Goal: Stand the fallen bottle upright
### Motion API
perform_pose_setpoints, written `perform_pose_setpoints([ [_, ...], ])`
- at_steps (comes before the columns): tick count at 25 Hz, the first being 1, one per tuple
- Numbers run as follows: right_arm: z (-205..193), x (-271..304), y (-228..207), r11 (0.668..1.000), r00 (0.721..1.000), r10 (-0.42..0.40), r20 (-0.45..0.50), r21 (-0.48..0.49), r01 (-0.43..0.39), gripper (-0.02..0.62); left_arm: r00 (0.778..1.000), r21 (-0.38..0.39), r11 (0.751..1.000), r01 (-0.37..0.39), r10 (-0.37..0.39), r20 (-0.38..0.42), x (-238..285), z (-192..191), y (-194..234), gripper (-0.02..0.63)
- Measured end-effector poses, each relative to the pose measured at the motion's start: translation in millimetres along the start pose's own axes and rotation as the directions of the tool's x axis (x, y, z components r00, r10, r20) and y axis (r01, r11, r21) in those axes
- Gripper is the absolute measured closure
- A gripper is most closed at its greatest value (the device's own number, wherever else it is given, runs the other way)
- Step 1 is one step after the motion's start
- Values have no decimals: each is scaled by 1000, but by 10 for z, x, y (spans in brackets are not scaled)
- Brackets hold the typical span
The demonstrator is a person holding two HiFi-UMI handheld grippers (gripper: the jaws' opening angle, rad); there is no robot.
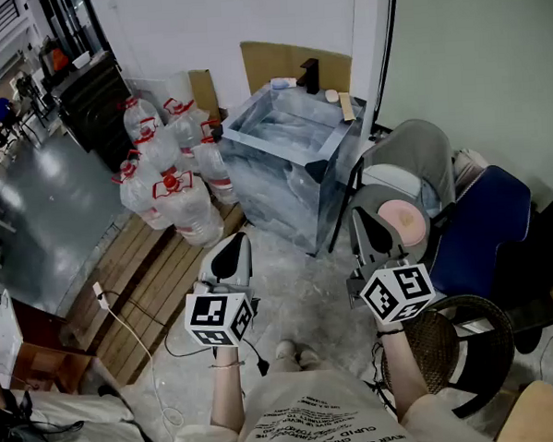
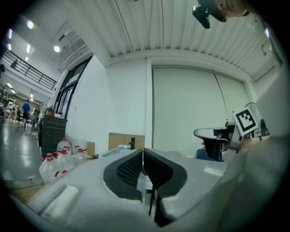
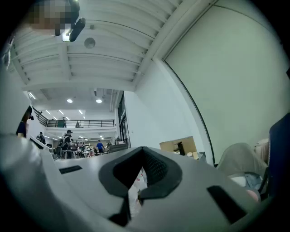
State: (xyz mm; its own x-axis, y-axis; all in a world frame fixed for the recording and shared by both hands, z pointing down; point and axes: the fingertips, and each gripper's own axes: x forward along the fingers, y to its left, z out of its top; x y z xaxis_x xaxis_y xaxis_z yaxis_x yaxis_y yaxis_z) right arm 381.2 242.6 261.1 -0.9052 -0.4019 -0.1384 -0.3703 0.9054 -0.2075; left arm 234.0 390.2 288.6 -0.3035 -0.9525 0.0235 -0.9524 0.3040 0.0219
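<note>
My left tongs (image 1: 232, 245) were closed, with nothing between them. In the left gripper view (image 2: 143, 152) the two dark pads (image 2: 129, 170) met at the tip. My right tongs (image 1: 367, 224) were closed too, tips together (image 3: 142, 149), and they held nothing. Both tongs sat low in the middle of the head view, side by side but apart. Each had its cube with black and white squares near my hand, the left cube (image 1: 219, 318) and the right cube (image 1: 398, 292).

Just above the left tongs in the head view, toward the upper left, stood a bunch of big clear water bottles (image 1: 167, 166) with red caps. They stood close together on the floor. I could not tell from there which one had fallen over. In the left gripper view the bottles (image 2: 56, 161) showed at the left edge.

To the right of the bottles, touching them, was a big grey-blue tub (image 1: 337, 148) with a black tap (image 1: 308, 75) at its far end. A brown cardboard sheet (image 1: 291, 62) leaned on the wall behind it.

Right of the tub was a grey chair (image 1: 412, 157), then a blue chair (image 1: 484, 218). A round woven stool (image 1: 463, 340) was at the lower right. Wooden boards (image 1: 141, 278) and a white cable (image 1: 124, 316) lay at the lower left.
</note>
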Motion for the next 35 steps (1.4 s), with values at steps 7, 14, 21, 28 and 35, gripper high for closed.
perform_pose_setpoints([
  [7,-14,4,-113,1000,1000,-4,0,13,4,592,1000,14,1000,-5,5,-9,79,-23,-52,578],
  [14,-25,38,-159,999,1000,6,23,49,-7,592,1000,16,1000,-1,1,2,126,-26,-46,577],
  [21,-26,161,-198,998,999,12,33,61,-14,591,996,8,1000,-23,22,86,229,125,59,534],
  [28,-70,361,-257,997,999,11,33,73,-13,591,995,-5,999,-44,45,91,428,118,221,348],
  [35,-208,793,-384,996,1000,3,23,88,-5,591,997,1,999,-51,51,64,832,8,517,267],
])
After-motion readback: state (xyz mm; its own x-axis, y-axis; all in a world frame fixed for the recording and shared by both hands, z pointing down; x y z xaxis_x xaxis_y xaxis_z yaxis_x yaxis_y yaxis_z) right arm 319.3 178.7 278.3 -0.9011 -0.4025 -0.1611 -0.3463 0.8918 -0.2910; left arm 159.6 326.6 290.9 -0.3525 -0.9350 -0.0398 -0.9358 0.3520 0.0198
